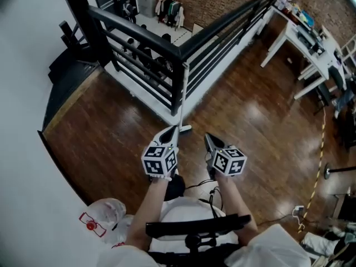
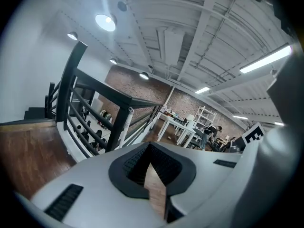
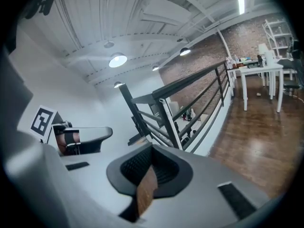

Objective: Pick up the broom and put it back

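The broom [image 1: 182, 96] leans upright against the corner post of the black railing [image 1: 144, 35]; it has a thin white handle, and its head [image 1: 186, 128] rests on the wooden floor. My left gripper [image 1: 170, 132] is shut and empty, its tip just short of the broom head. Beside it on the right, my right gripper [image 1: 208, 139] is also shut and empty. In the left gripper view the white broom handle [image 2: 124, 127] stands ahead beyond the closed left gripper [image 2: 150, 146]. The right gripper view shows the broom handle [image 3: 171, 122] beyond the closed right gripper [image 3: 152, 148].
The railing runs along an opening to a lower floor. A dark staircase [image 1: 69, 65] descends at the left beside a white wall. White tables [image 1: 303, 43] stand at the far right, with a yellow-black barrier tape [image 1: 320, 160] nearer. A white bag [image 1: 103, 218] lies at my lower left.
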